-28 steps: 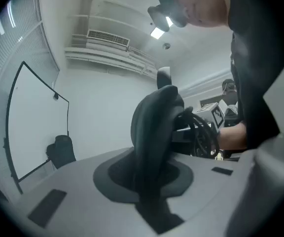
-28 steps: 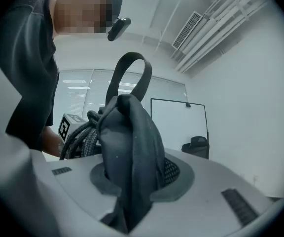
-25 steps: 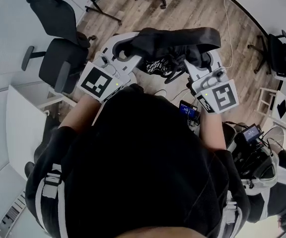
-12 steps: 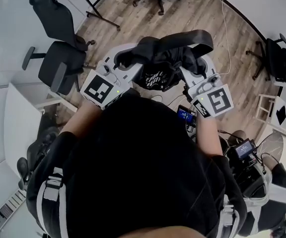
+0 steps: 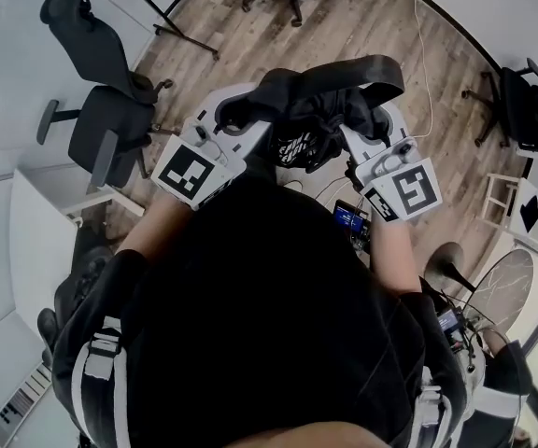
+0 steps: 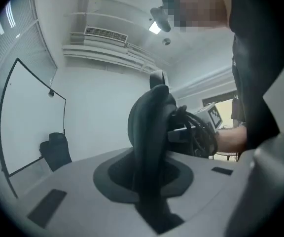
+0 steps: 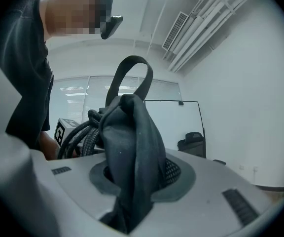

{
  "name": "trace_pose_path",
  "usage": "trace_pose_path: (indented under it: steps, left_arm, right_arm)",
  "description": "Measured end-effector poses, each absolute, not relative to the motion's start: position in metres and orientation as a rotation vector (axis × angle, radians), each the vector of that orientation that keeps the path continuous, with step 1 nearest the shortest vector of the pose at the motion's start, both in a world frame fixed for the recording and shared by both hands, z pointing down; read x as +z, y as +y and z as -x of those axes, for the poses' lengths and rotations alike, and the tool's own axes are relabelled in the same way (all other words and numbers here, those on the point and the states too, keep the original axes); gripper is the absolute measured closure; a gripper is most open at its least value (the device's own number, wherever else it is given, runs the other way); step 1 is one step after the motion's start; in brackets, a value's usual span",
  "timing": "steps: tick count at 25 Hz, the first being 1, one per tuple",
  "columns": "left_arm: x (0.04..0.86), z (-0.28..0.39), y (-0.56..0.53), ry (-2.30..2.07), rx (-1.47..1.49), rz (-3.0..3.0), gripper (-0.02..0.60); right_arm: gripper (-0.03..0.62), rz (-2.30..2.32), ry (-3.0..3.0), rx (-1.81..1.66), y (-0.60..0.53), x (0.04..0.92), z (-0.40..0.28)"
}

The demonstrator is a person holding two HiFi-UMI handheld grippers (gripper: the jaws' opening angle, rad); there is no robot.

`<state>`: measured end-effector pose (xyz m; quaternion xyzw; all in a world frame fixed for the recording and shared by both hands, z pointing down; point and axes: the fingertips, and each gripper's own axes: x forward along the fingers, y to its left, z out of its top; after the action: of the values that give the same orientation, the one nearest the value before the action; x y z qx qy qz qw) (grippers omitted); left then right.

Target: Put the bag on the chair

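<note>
Black office chair (image 5: pixel 101 131) stands at far left on the wooden floor (image 5: pixel 250 35), well apart from the load. Seen from above, the person reaches both forearms forward and slightly spread. The left forearm (image 5: pixel 152 222) angles up and inward to the left gripper (image 5: pixel 236 112), whose marker cube (image 5: pixel 190 168) faces the camera. Its jaws are drawn narrow and clamped on a dark strap (image 6: pixel 149 132) of the black bag (image 5: pixel 311 110), the strap rising upright out of the slot between them. The bag hangs slung between the two tools, above the floor and to the right of the chair, with its broad carry handle (image 5: pixel 344 71) arching across the top. The right gripper (image 5: pixel 367 124) mirrors the left, tilted inward on the right forearm (image 5: pixel 390 250). Its jaws are pinched close on a bunched fold of the bag's fabric, and braided cords (image 7: pixel 78 132) loop just beside the fold. A second black chair (image 5: pixel 530 101) stands at far right.
</note>
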<state>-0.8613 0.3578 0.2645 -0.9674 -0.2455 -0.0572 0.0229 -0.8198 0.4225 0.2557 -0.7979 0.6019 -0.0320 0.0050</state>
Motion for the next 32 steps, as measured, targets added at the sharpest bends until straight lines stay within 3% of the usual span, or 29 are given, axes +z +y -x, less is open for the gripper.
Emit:
trace_pose_path:
  steps: [17,26,32]
  left_arm:
    - [0.281,0.666,0.209,-0.980,-0.206,2.938,0.512]
    - [0.279,0.653,0.191,-0.934,-0.164,2.935,0.512]
    - [0.289,0.602,0.152,-0.914,-0.188,2.940,0.512]
  right_arm:
    - [0.484,2.610,1.839,-0.203,0.272,0.270,0.635]
    - [0.484,2.613,1.818,-0.195,0.258,0.272,0.625]
    - [0.482,2.595,1.823,-0.221,0.219,0.282,0.573]
